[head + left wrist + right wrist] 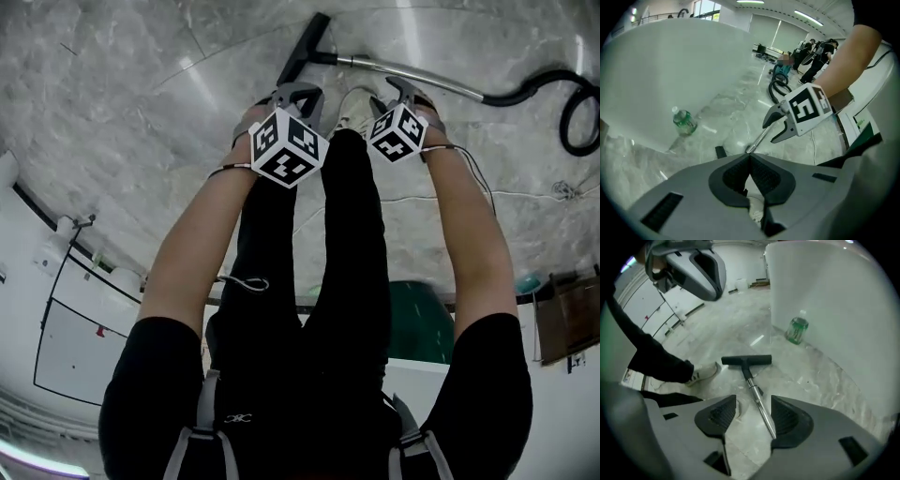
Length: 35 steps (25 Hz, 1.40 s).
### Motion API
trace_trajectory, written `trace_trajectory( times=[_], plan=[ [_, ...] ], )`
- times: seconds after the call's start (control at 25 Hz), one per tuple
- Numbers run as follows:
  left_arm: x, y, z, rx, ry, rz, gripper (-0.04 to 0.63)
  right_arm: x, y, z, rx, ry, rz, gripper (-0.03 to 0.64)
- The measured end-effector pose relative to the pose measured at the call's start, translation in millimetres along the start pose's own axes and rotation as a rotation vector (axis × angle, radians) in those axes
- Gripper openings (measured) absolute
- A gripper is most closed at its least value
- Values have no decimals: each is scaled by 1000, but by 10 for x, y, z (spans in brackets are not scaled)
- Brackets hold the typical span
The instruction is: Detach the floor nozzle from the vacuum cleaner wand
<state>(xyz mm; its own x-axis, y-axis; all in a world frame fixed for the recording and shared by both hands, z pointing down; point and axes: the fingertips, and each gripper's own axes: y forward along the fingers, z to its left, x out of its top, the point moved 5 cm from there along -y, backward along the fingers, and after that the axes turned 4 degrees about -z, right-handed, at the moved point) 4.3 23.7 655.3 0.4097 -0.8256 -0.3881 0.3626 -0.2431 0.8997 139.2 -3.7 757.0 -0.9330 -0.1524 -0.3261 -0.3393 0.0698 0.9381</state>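
Floor nozzle (302, 52): black, T-shaped, lying flat on the grey marble floor (141, 84). Its neck is joined to the wand.

Wand (412, 77): chrome tube lying on the floor. One end sits in the nozzle neck and the other meets a black hose (567, 98) that curls at the right edge of the head view.

Left hand-held gripper (300, 92): pointed steeply down at the floor beside the nozzle. In the left gripper view its jaws are together with nothing between the pads.

Right hand-held gripper (405, 89): pointed steeply down, above the wand in the head view. In the right gripper view its jaws stand well apart. The wand shows through the gap, close along the right-hand pad (787, 420). Whether that pad touches the tube cannot be told, and the jaws are not clamped on it.

Person: both bare forearms reach down, with dark trousers between them. One white shoe (354, 108) is planted on the floor between the two grippers, near the nozzle.

Green plastic bottle (798, 330): upright on the floor at the foot of a white wall panel (834, 301), well apart from the nozzle.

Thin cable (525, 195): trails across the floor on the right.
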Motion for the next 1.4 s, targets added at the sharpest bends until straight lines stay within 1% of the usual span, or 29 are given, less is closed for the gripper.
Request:
trace_trajectory(
  times=[0.04, 0.12, 0.2, 0.28, 0.36, 0.4, 0.48, 0.56, 0.68, 0.8, 0.88, 0.92, 0.96, 1.0, 1.04, 1.08, 1.16, 1.24, 1.32, 1.4],
  plan=[
    [-162, 159, 3, 3, -19, 11, 0, -113, 299, -14, 5, -40, 35, 223],
    [-485, 445, 50, 16, -35, 37, 0, -304, 882, -66, 11, -140, 99, 224],
    [-764, 677, 86, 26, -5, 61, 0, -468, 1386, -125, 17, -216, 153, 224],
    [-982, 858, 81, 31, 40, 78, 0, -630, 1756, -160, 22, -221, 202, 224],
    [-1123, 1006, 119, 33, 58, 85, 0, -740, 2019, -177, 24, -218, 234, 224],
    [-1164, 1060, 157, 34, 61, 87, 0, -772, 2117, -176, 21, -239, 247, 223],
    [-1189, 1127, 231, 43, 64, 86, 0, -802, 2238, -178, -9, -320, 271, 221],
    [-1160, 1148, 284, 54, 59, 80, 0, -810, 2271, -184, -35, -391, 294, 192],
    [-1088, 1075, 309, 64, 69, 74, -1, -804, 2203, -113, -21, -411, 318, 187],
    [-949, 931, 289, 90, 115, 49, 3, -725, 1951, -37, -5, -403, 284, 186],
    [-823, 850, 267, 125, 181, 23, 5, -629, 1733, -45, -10, -393, 244, 186],
    [-768, 823, 235, 133, 225, 20, 26, -573, 1625, -50, -12, -388, 223, 186],
    [-723, 804, 185, 131, 275, 26, 84, -517, 1519, -47, -13, -383, 201, 186],
    [-688, 793, 124, 121, 330, 40, 172, -461, 1416, -35, -12, -378, 180, 186],
    [-655, 784, 65, 112, 389, 61, 203, -401, 1316, -21, -10, -373, 160, 186],
    [-616, 776, 16, 109, 450, 84, 220, -334, 1216, -9, -7, -368, 140, 186],
    [-512, 766, -50, 117, 571, 131, 225, -198, 1022, 11, 2, -361, 102, 186],
    [-409, 766, -98, 112, 674, 196, 225, -87, 827, 60, 27, -360, 66, 186],
    [-350, 774, -111, 81, 763, 288, 225, -12, 647, 132, 64, -362, 40, 186],
    [-364, 791, -78, 40, 857, 397, 225, 63, 517, 169, 74, -363, 18, 186]
  ],
)
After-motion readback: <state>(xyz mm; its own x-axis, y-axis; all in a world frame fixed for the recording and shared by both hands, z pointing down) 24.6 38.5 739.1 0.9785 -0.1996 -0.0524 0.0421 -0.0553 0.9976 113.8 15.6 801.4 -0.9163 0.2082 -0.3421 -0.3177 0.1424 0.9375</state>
